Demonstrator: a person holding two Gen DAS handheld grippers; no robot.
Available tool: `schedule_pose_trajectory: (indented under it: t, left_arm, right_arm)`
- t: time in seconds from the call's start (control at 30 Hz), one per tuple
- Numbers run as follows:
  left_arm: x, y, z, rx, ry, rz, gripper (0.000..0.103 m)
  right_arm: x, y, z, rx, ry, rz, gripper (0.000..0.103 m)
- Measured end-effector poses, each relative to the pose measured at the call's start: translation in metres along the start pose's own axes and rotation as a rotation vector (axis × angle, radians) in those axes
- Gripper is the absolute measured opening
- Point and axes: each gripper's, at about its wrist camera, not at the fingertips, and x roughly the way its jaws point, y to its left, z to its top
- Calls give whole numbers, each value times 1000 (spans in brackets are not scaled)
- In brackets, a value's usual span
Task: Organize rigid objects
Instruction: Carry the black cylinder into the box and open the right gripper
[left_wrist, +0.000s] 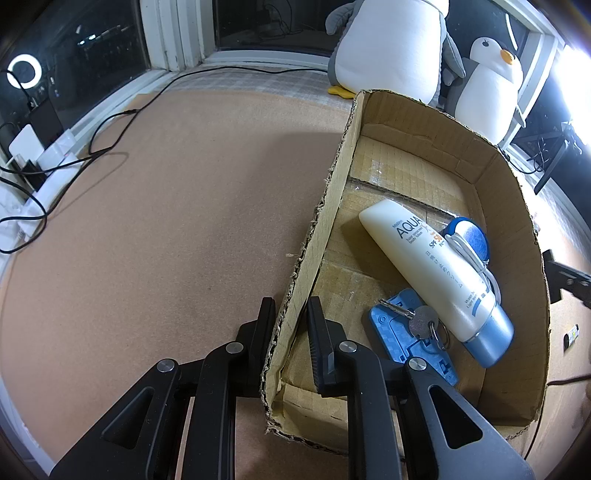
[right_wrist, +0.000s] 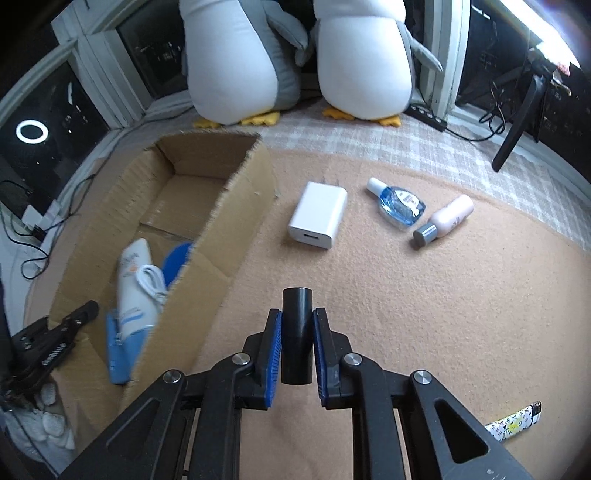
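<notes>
My left gripper is shut on the near left wall of the cardboard box, one finger inside and one outside. Inside the box lie a white sunscreen tube, a blue round item with a white cord, a blue plastic piece and a key. My right gripper is shut on a black cylinder, held upright above the tan mat to the right of the box. Beyond it lie a white charger, a blue bottle and a pink bottle.
Two plush penguins stand at the back by the window. A patterned lighter lies at the near right. Black cables and a white adapter run along the left edge. A power strip sits at the back right.
</notes>
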Motion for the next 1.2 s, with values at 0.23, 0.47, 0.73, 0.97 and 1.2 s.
schedule_pose_trajectory:
  t: [0.23, 0.47, 0.73, 0.97, 1.2]
  left_arm:
    - [0, 0, 0, -1, 0, 1, 16]
    - [0, 0, -1, -1, 0, 1, 16]
    - [0, 0, -1, -1, 0, 1, 16]
    - [0, 0, 0, -1, 0, 2, 16]
    - [0, 0, -1, -2, 0, 3, 16]
  right_arm:
    - [-35, 32, -1, -67, -61, 74, 15]
    - [-50, 74, -9, -159, -72, 151, 15]
    - [-39, 107, -23, -228, -34, 196, 15]
    - [-29, 124, -31, -268, -11, 204, 15]
    - [-28, 130, -34, -293, -9, 205, 15]
